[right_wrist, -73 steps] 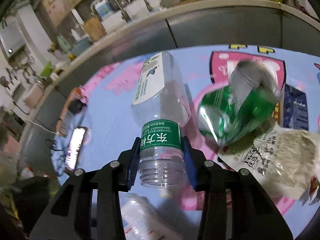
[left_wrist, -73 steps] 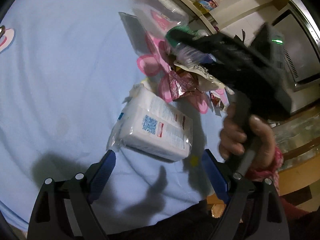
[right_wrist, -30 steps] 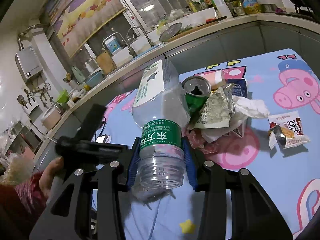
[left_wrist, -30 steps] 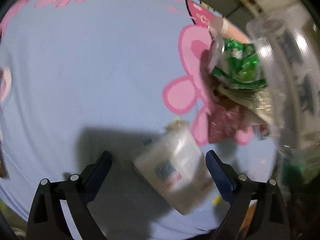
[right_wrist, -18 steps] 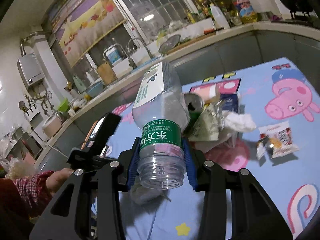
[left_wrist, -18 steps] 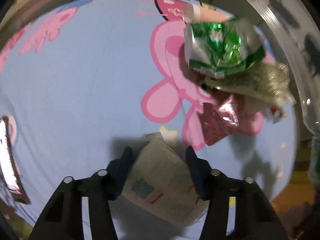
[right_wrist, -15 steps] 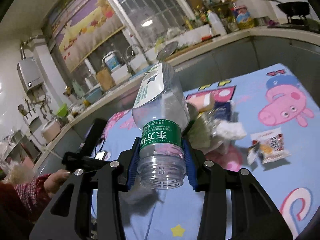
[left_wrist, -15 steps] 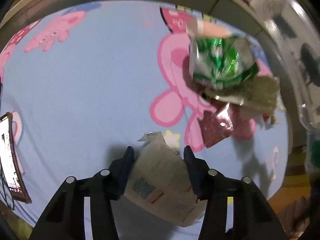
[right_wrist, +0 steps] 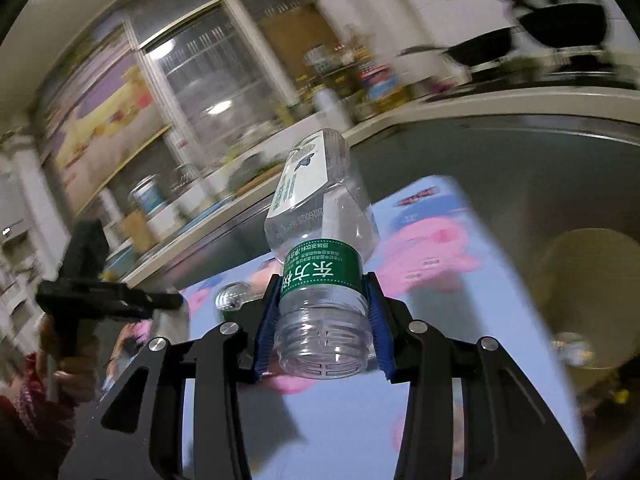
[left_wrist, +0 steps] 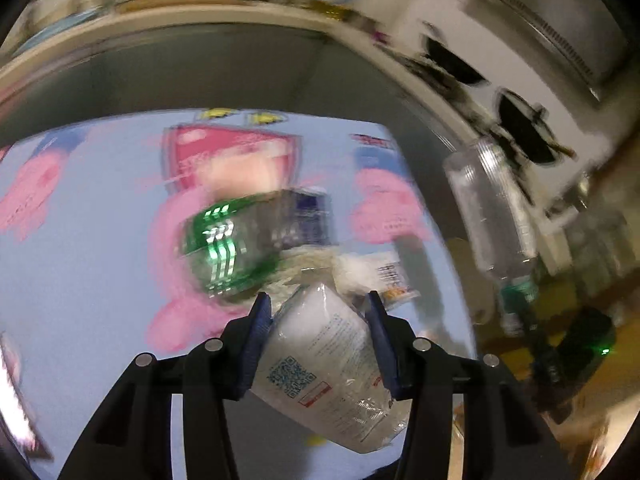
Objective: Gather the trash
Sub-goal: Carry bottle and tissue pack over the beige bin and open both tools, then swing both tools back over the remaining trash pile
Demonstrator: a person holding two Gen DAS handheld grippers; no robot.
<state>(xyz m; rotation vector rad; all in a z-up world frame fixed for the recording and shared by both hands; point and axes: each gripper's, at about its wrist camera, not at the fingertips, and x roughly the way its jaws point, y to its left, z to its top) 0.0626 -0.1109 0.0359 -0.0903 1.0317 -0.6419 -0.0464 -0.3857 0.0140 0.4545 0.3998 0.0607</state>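
Two grippers, each loaded. Left gripper: fingers closed on a white tissue pack in clear wrap, printed code facing the camera, pack held clear above the worktop, its lower end hanging out below the fingers. Right gripper: fingers clamped on the neck of an empty clear plastic bottle, just at the green label band, open mouth toward the camera, body tilted up and away. Same bottle and right gripper seen at right edge of the left wrist view, off the edge of the worktop. Light blue cloth with pink cartoon pigs covering the worktop. Remaining trash in a heap beyond the tissue pack: crushed green can, dark blue wrapper, crumpled pale wrappers, all blurred. Left gripper and a hand with red patterned sleeve visible at left of the right wrist view. Kitchen counter, window and black pans in the background, smeared by motion.
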